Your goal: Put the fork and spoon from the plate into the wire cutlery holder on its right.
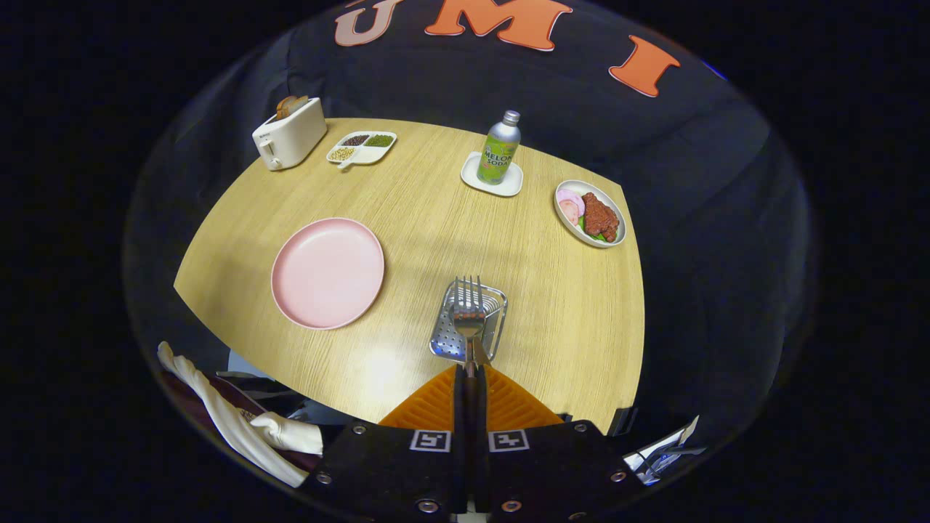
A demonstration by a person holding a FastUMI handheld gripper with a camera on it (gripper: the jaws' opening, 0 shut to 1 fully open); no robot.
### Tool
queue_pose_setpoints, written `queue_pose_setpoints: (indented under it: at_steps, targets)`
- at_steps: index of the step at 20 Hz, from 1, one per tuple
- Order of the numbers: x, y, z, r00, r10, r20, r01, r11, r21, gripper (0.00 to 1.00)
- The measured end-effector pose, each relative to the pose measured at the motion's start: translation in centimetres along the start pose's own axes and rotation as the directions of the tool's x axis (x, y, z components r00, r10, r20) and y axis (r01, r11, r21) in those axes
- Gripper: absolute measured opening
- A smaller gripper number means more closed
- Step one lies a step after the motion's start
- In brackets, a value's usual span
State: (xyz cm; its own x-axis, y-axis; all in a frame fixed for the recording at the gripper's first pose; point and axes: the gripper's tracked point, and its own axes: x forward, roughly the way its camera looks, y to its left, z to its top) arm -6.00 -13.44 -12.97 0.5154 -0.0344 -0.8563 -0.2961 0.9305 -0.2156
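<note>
Cutlery is what this moment is turning on, and reading from the left, a white toaster (289, 134) is sitting at the far corner of the wooden table (567, 327) with a divided snack dish (361, 147) just beside it, both well clear of the work. Nearer in, the pink plate (328, 273) is lying bare, with neither utensil resting on it now. To its right the wire cutlery holder (468, 323) is standing just ahead of the fingers, and the fork (468, 309) is hanging over it, tines pointing away, its handle running back between the fingers. The gripper (469, 370) is clenching that handle with both fingers pressed together on it, probably so the fork is staying in line with the basket's opening for a straight drop. I cannot make out the spoon for certain; it may already be lying inside the holder under the fork. Farther right and well beyond, a green soda bottle (500, 148) is standing upright on a small white tray (514, 184), and a bowl of food (590, 213) is sitting near the table's far right edge.
</note>
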Motion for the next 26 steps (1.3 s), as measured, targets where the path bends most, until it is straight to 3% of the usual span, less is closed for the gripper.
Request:
queue_pose_setpoints:
  at_steps: [7, 15, 18, 26]
  targets:
    - [2.3, -0.4, -0.8, 0.986, 0.066, -0.151, -0.072, 0.997, -0.031, 0.05]
    - [5.3, -1.1, -0.5, 0.952, 0.053, -0.301, -0.096, 0.987, -0.131, 0.05]
    - [6.7, -1.2, 0.0, 0.947, 0.012, -0.321, -0.079, 0.977, -0.196, 0.05]
    - [8.1, -0.1, 0.5, 0.942, 0.041, -0.334, -0.105, 0.979, -0.175, 0.08]
